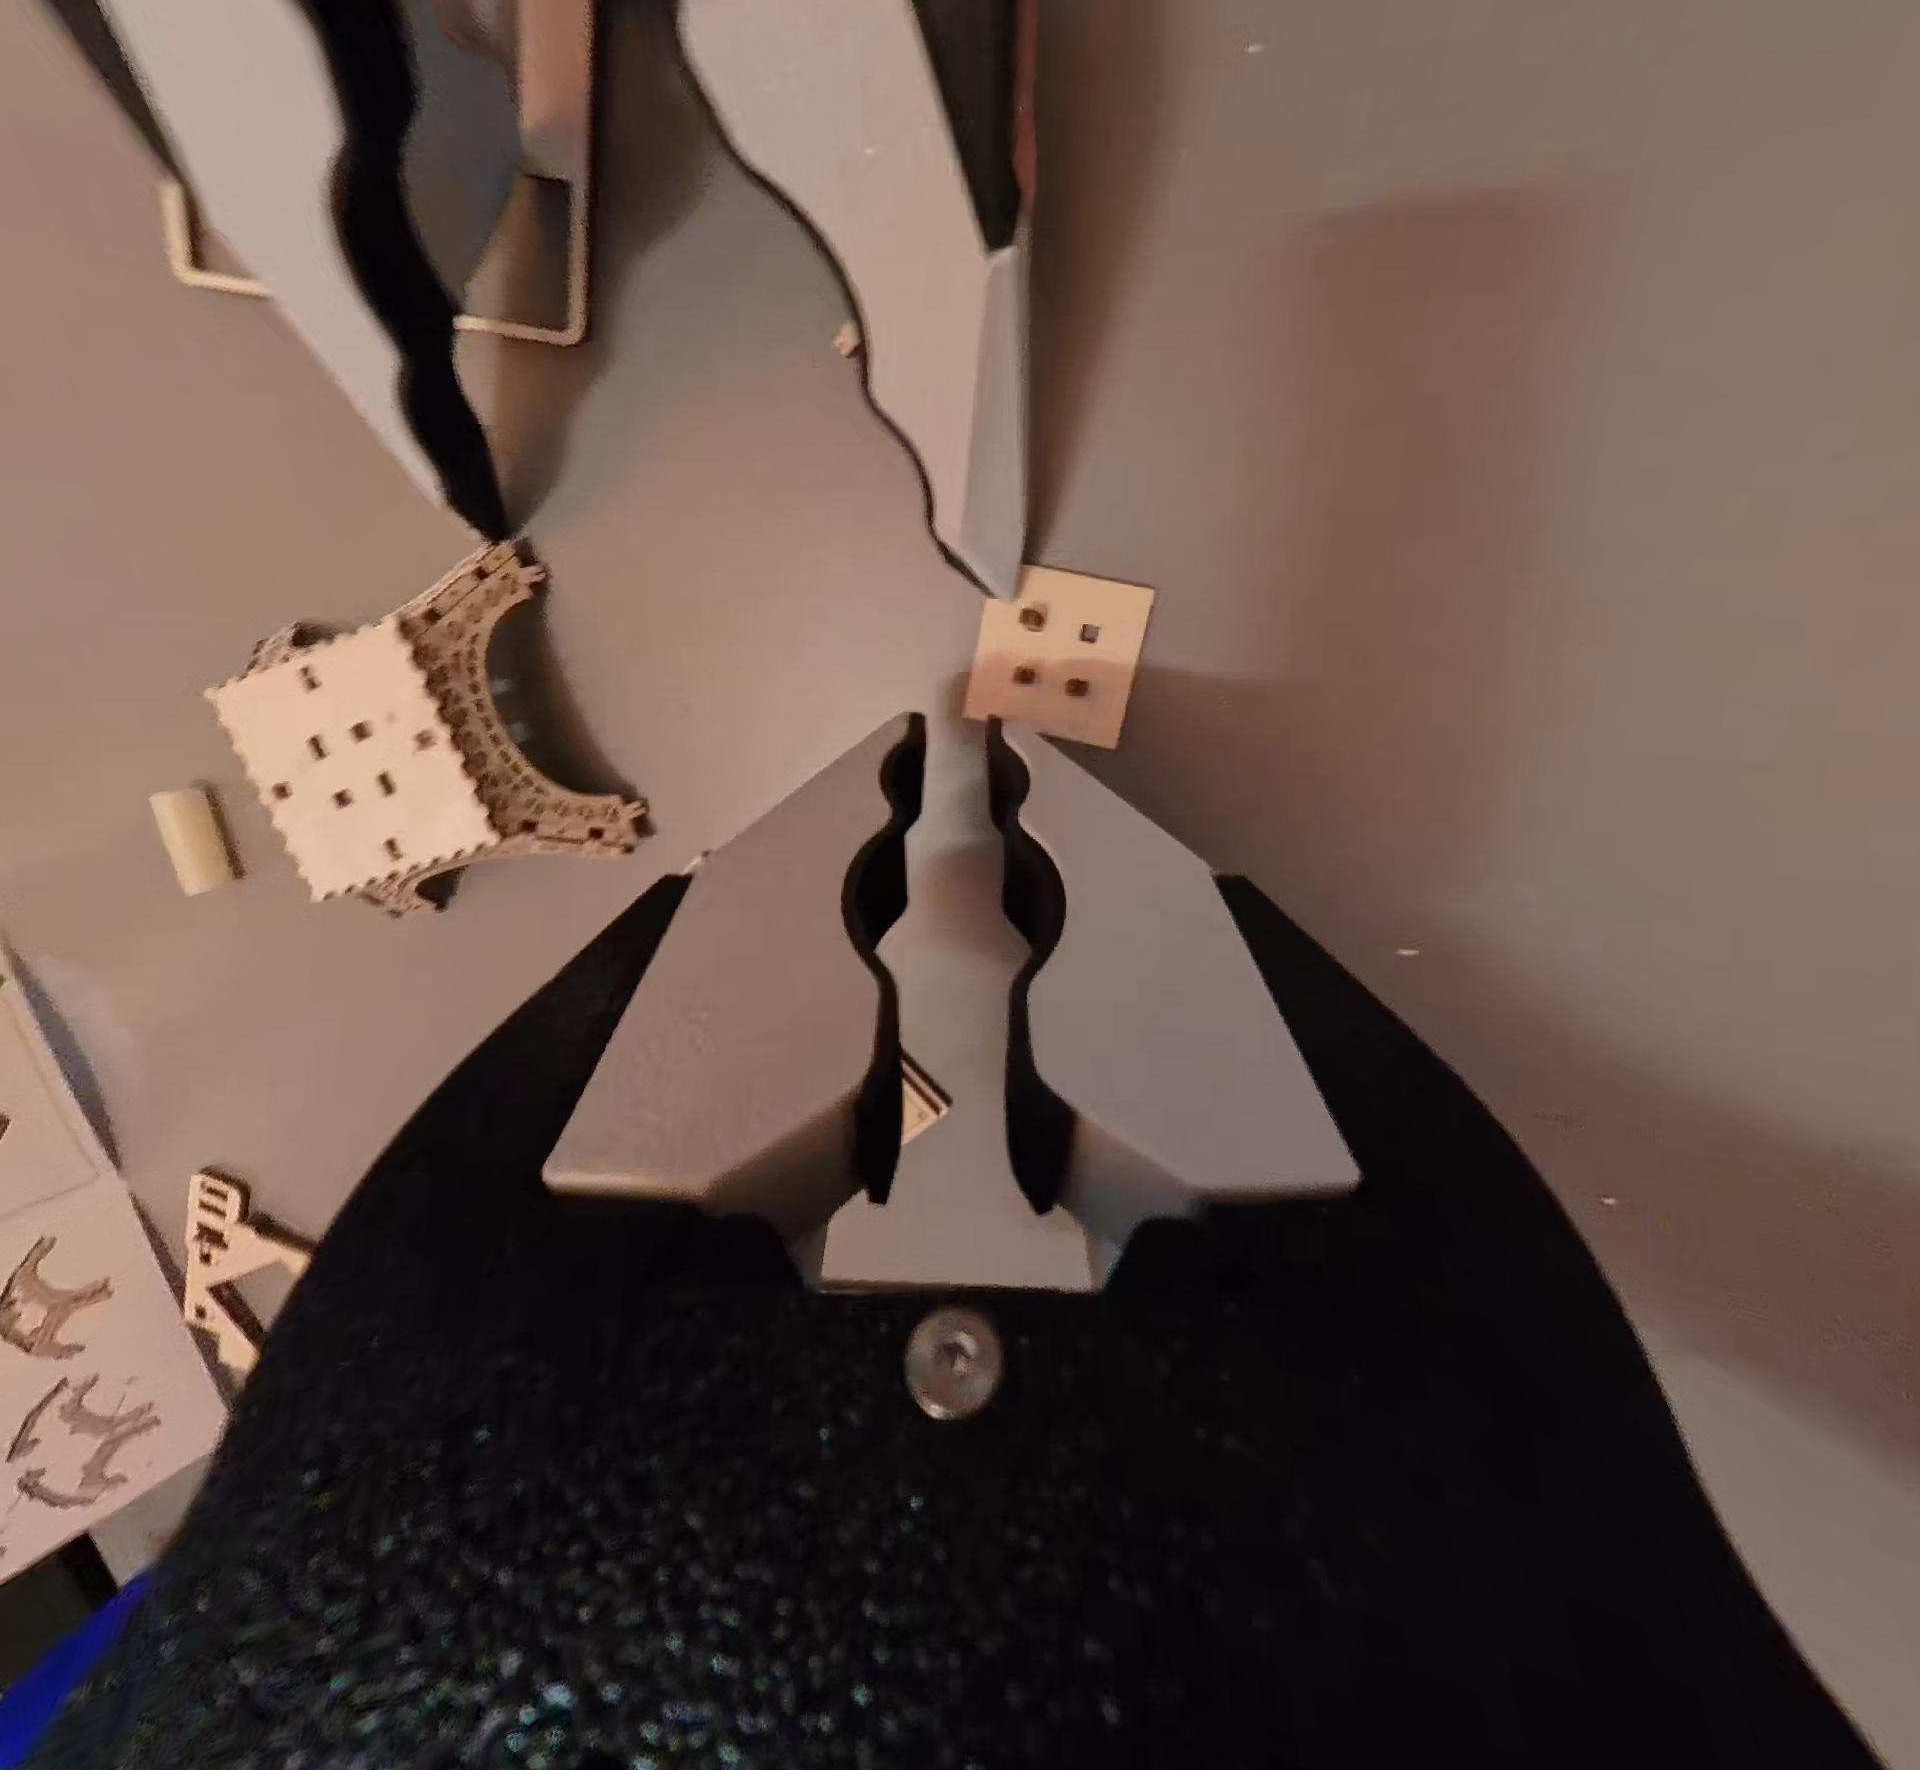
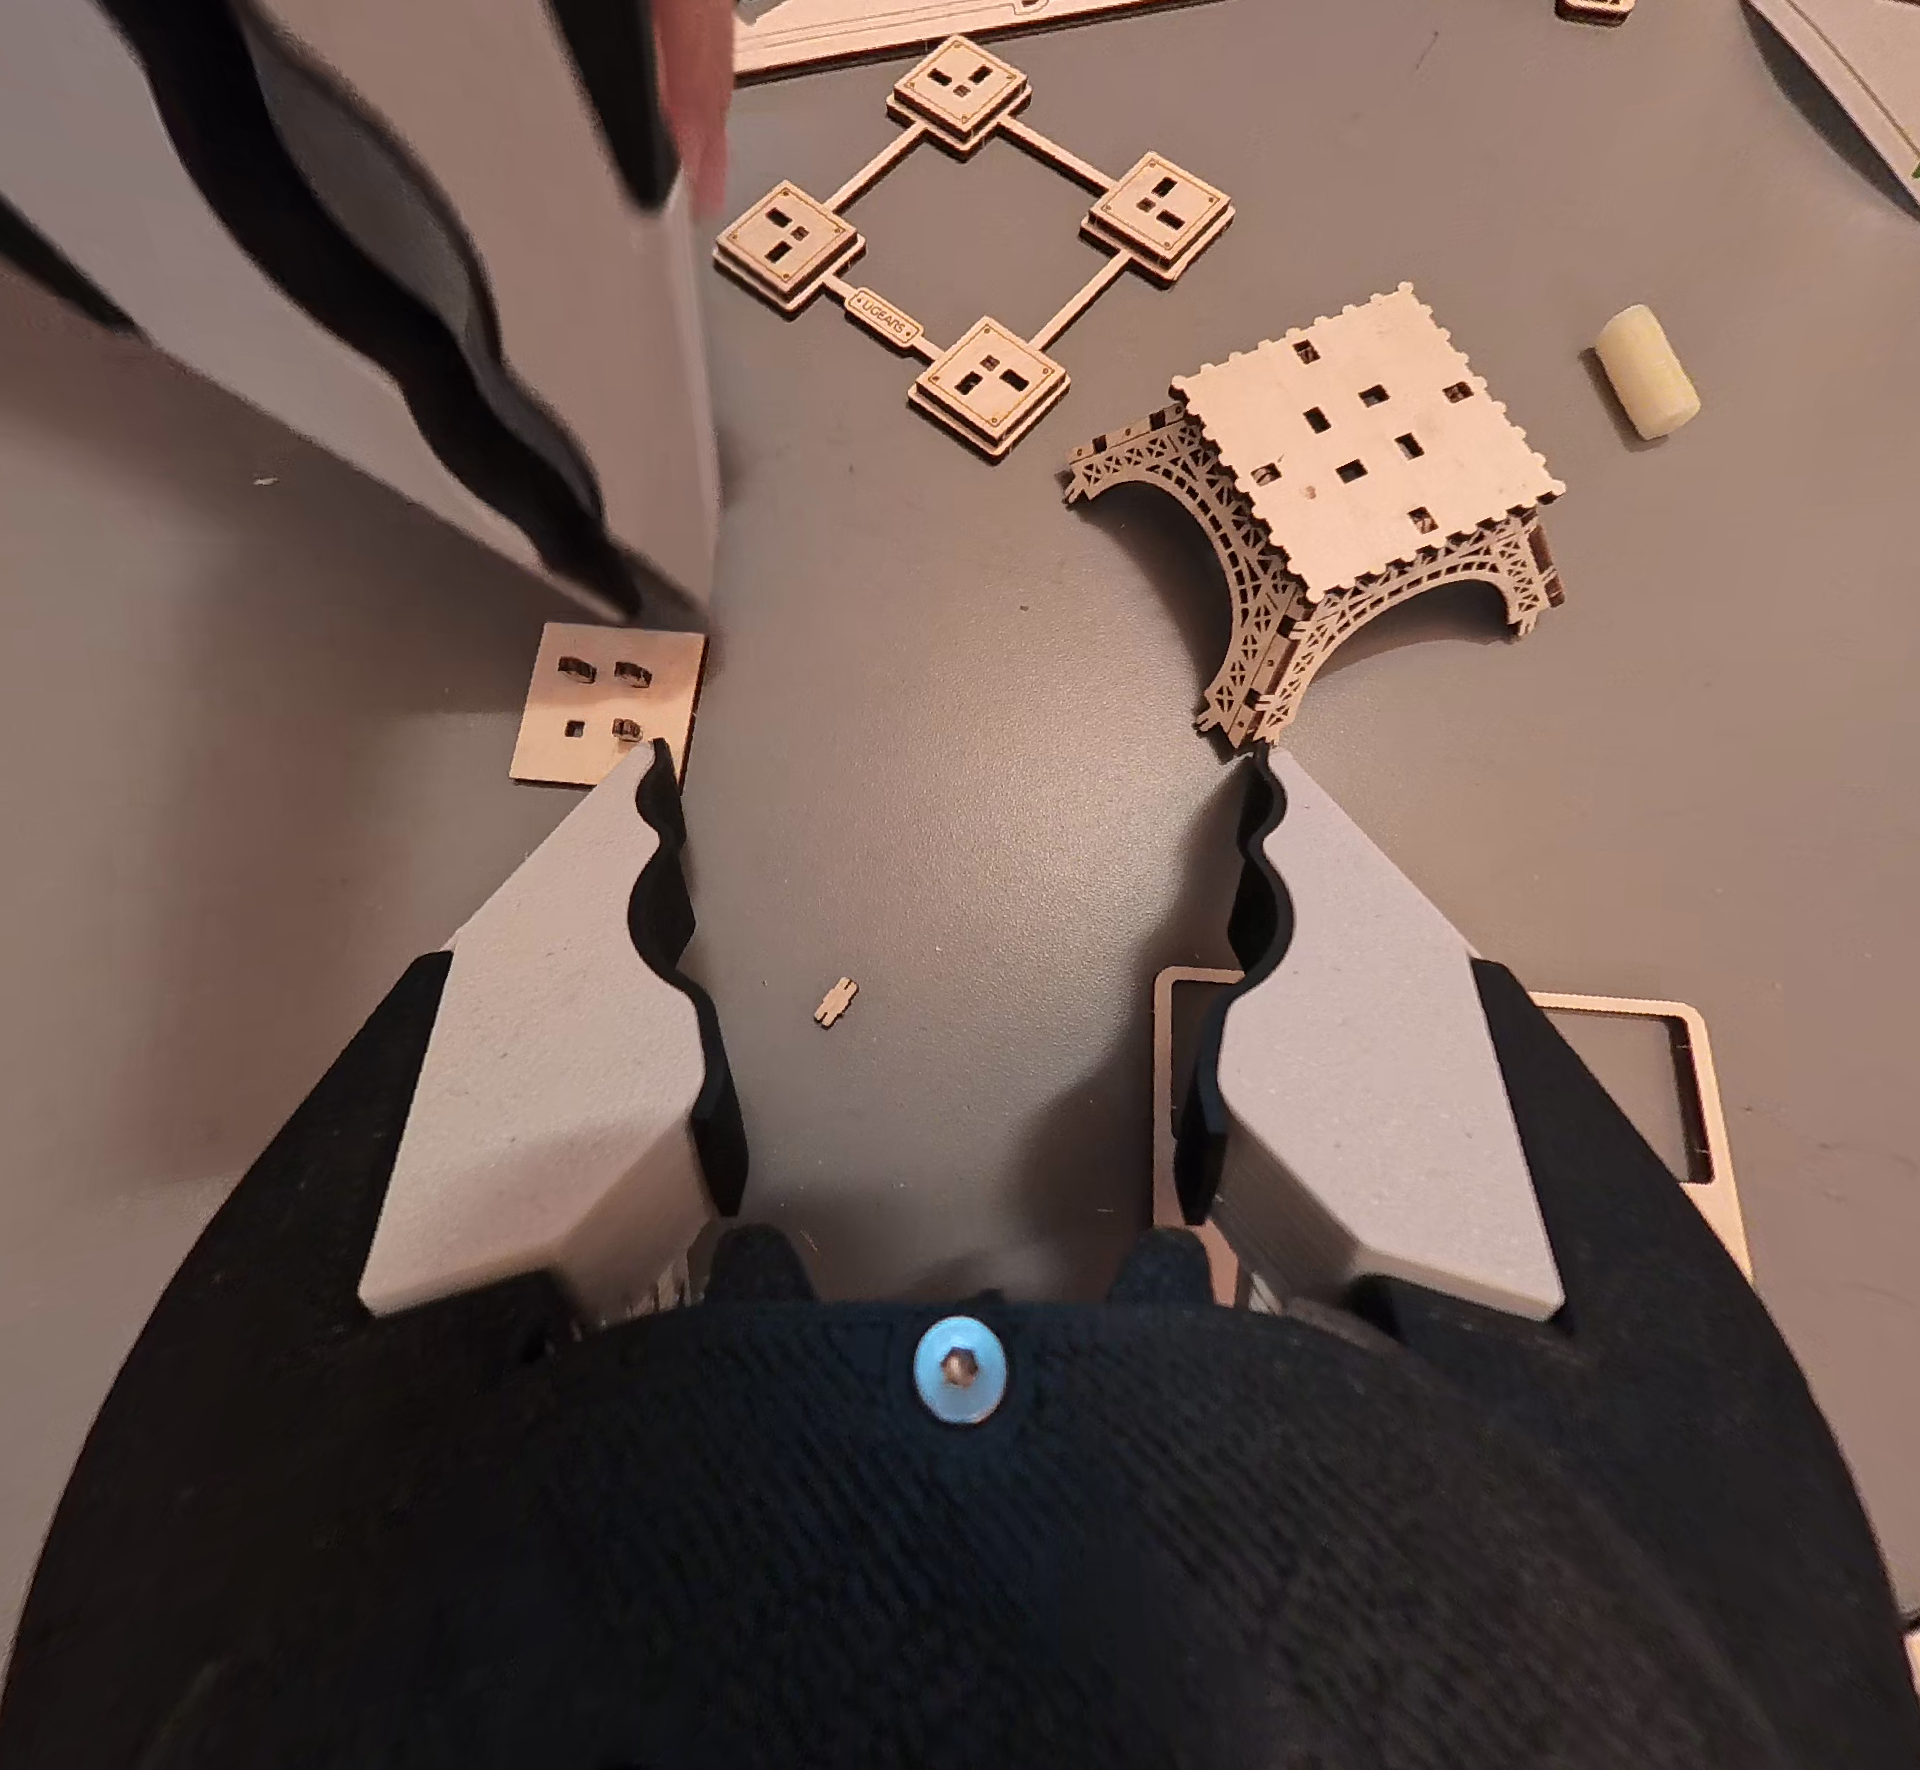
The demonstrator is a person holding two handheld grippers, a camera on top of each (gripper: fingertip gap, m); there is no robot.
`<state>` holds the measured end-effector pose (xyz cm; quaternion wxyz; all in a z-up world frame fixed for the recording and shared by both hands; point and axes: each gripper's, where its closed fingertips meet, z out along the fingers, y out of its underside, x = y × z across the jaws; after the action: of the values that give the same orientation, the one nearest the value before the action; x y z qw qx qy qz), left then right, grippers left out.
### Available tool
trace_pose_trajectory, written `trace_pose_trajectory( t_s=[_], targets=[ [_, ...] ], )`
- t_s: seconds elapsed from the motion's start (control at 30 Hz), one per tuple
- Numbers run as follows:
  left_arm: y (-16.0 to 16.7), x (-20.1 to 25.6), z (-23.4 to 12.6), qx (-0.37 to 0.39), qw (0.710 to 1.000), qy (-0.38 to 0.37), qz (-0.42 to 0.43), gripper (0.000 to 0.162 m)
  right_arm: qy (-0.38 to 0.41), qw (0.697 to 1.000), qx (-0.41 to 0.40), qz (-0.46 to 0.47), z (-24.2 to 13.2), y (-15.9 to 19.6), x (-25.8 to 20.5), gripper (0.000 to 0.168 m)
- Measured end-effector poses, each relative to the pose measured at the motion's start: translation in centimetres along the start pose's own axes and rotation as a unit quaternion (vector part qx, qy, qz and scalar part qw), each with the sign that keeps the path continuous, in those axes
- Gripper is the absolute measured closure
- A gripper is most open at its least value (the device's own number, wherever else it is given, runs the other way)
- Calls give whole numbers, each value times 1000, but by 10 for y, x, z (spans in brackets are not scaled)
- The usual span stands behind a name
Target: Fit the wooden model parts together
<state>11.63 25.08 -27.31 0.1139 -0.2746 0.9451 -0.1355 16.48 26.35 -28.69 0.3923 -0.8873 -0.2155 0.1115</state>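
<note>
On the grey surface (image 2: 935, 837) a small square wooden plate (image 2: 608, 707) with four little slots lies flat, and both claws close on it, so the step in hand looks like picking this plate up to fit it onto the model. In the left wrist view the left claw (image 1: 954, 728) has its fingers nearly together with only a narrow gap and nothing between them, its tips just at the near edge of the plate, which sits at about one o'clock from them. The right claw (image 2: 961, 764) stands wide apart and empty; in its own view the plate lies at ten o'clock, touching or just under its left fingertip. The left claw comes down from the upper left of that view, its tip resting at the plate's far edge. The arched tower base (image 2: 1340, 515), with a slotted square top, stands well apart at two o'clock, and a frame of four square pads (image 2: 977, 245) lies beyond at twelve. A pale cylinder (image 2: 1647, 375) rests near the base, and a tiny wooden connector (image 2: 834, 1001) lies between the right claw's fingers on the surface. The next move likely calls for lifting an edge of the thin plate, since it lies flush and gives little to grip, then carrying it to the tower base and lining up the slots.
</note>
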Motion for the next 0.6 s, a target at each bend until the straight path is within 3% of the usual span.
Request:
trace_pose_trajectory(
  t_s=[0.03,0.23,0.37,0.6],
  targets=[
    [0,-4,-3,7,1000,-9,-10,148,0,1000,0,0,0,0,0,63],
    [11,-3,-12,60,991,-55,-106,147,-2,1000,-1,0,0,0,0,62],
    [17,16,-12,110,977,-77,-169,144,-29,999,-16,-25,-2,3,-10,48],
    [17,25,-2,141,955,-127,-229,147,0,998,-2,-60,-56,-11,18,56]
  ],
)
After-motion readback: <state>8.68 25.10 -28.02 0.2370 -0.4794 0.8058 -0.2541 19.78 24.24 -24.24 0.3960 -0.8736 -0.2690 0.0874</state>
